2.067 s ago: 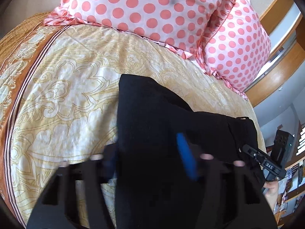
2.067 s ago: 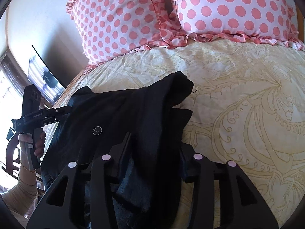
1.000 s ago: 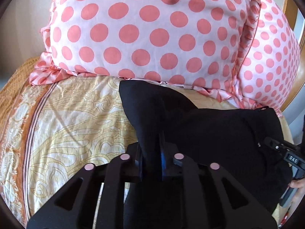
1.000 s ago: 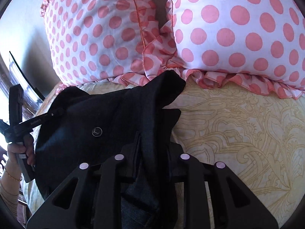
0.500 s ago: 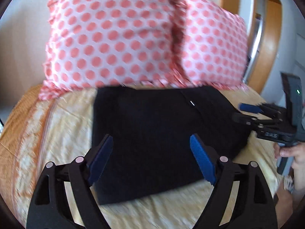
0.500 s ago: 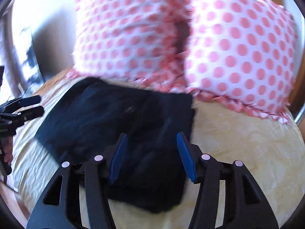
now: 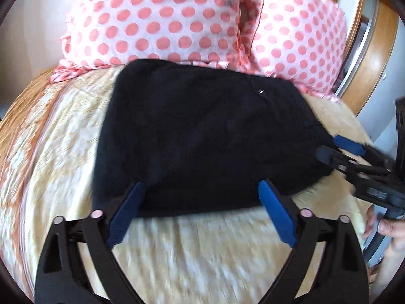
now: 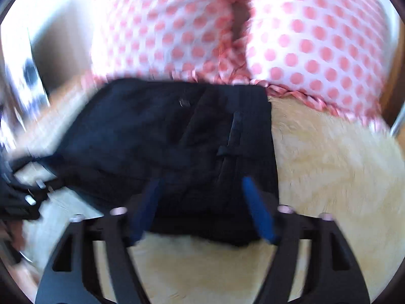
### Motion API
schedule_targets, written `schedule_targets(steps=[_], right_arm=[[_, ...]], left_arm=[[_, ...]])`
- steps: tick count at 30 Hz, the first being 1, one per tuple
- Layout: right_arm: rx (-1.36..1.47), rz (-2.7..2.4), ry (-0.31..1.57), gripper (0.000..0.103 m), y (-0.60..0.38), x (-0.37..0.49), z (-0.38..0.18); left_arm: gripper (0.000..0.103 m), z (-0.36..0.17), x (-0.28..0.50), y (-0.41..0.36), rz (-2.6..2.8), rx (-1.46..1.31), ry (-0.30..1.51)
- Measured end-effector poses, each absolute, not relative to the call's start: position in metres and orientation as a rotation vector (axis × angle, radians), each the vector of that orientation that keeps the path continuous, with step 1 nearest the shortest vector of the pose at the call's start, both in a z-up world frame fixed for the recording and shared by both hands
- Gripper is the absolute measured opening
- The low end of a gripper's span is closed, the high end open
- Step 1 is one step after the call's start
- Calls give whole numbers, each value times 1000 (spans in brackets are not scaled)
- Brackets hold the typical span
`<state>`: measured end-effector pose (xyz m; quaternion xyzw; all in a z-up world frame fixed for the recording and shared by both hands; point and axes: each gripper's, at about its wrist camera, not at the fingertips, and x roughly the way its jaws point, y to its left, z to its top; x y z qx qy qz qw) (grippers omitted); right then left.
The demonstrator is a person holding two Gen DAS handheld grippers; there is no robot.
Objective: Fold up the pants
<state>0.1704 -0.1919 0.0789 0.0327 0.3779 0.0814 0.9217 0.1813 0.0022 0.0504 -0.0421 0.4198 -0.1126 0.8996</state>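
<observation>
The black pants (image 7: pixel 202 136) lie folded into a flat rectangle on the cream patterned bedspread (image 7: pixel 202 253), their far edge against the pillows. My left gripper (image 7: pixel 200 197) is open and empty, just short of the pants' near edge. My right gripper (image 8: pixel 200 192) is open and empty over the near edge of the pants (image 8: pixel 177 147), by the waistband and a belt loop. The right gripper also shows at the right of the left wrist view (image 7: pixel 339 149), beside the pants' right edge. The right wrist view is blurred.
Two white pillows with pink dots (image 7: pixel 162 25) (image 7: pixel 298 40) stand behind the pants. A wooden headboard (image 7: pixel 379 50) curves at the far right. The bedspread has an orange border (image 7: pixel 17 136) at the left. A hand (image 7: pixel 387 228) holds the right gripper.
Both grippers were shut on the pants and carried the fold toward the pillows. They have let go, opened and drawn back toward me. The pants now lie flat.
</observation>
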Motion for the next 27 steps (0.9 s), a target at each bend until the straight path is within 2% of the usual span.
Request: schedule_targets(steps=[3,9,27], right_arm=[[111,158,709,102,-186,125,84],[60,88,709,102,-163,86,58],[64,10,726,102,-149,82,34]], left_arm=[[101,60,141,11,-204,-72,800],[101,46,98,13,-95,-19,752],[101,16,90,13,-44,3,778]])
